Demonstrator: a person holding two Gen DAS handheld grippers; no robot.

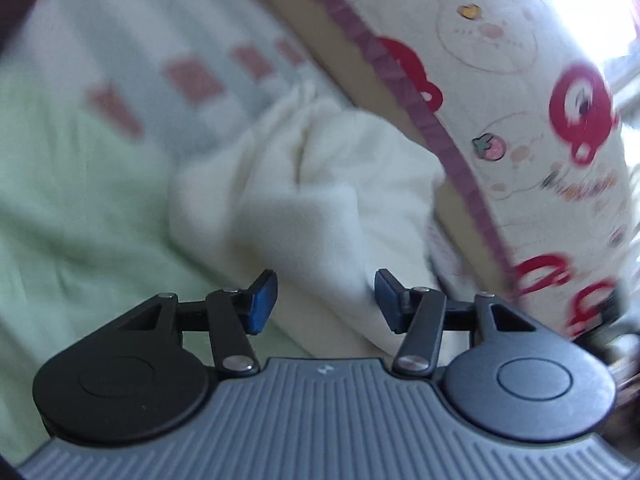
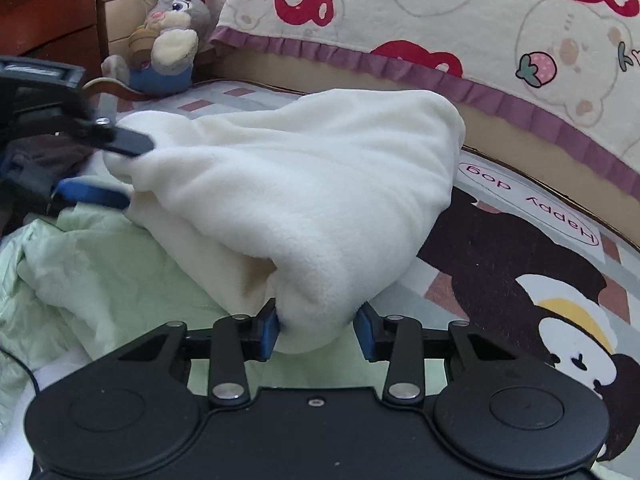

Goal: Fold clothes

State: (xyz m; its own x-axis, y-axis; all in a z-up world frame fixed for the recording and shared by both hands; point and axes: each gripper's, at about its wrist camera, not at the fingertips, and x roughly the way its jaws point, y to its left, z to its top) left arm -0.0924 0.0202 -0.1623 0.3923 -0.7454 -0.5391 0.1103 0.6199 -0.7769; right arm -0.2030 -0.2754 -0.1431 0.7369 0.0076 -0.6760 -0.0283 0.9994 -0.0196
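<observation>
A soft white fleece [image 2: 304, 184] lies in a puffy heap on the bed, on top of a pale green cloth [image 2: 104, 280]. The fleece is bunched up, not flat, and one rolled end of it points at the right tongs [image 2: 318, 330].

The right tongs are partly open, with a blue pad [image 2: 269, 332] on each side of that rolled end. The fleece fills the gap between the pads and touches both, so the tongs have hold of it.

The left tongs [image 1: 326, 300] are open wide. Their blue pads [image 1: 262, 300] stand well apart and grip nothing. The fleece [image 1: 304, 200] sits just past them, a bit blurry in this view, with the green cloth [image 1: 80, 200] on the left. From the right side you can see the left tongs [image 2: 120, 168] at the far left end of the fleece, one finger above the edge and one below it, still spread.

Under the clothes is a bed sheet [image 2: 520, 240] with a big bear picture and the words "Happy dog" on it. Behind the bed hangs a cream blanket [image 2: 460, 12] with red bears, a strawberry and a purple frill along its edge. The same blanket [image 1: 500, 80] curves along the right side in the left view.

A grey bunny toy [image 2: 172, 28] sits in the far corner of the bed, next to a brown wooden cupboard [image 2: 44, 8]
</observation>
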